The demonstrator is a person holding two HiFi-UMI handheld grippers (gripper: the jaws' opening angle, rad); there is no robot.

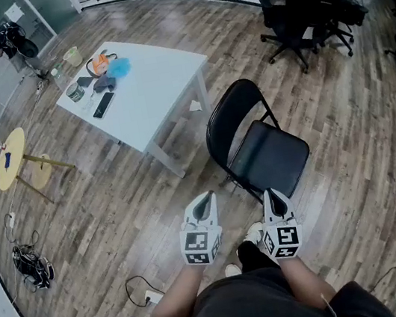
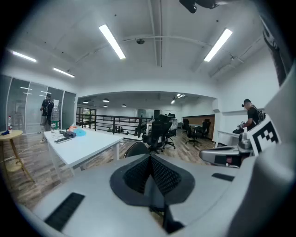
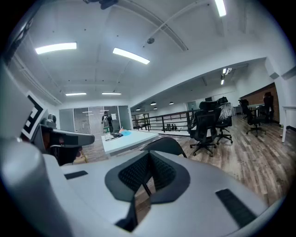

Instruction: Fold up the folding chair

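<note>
A black folding chair [image 1: 258,144] stands unfolded on the wood floor just ahead of me, its backrest toward the white table. Only the top of its backrest [image 2: 136,149] shows over the left gripper's body, and the same backrest [image 3: 165,145] shows in the right gripper view. My left gripper [image 1: 204,201] hovers short of the chair's front left corner, shut and empty. My right gripper [image 1: 273,198] hangs just at the seat's front edge, shut with nothing between its pads. Neither touches the chair.
A white table [image 1: 141,85] with a phone, cups and small items stands left of the chair. Black office chairs [image 1: 302,11] sit at the back right. A round wooden side table [image 1: 12,156] is at far left, cables [image 1: 32,265] lie on the floor.
</note>
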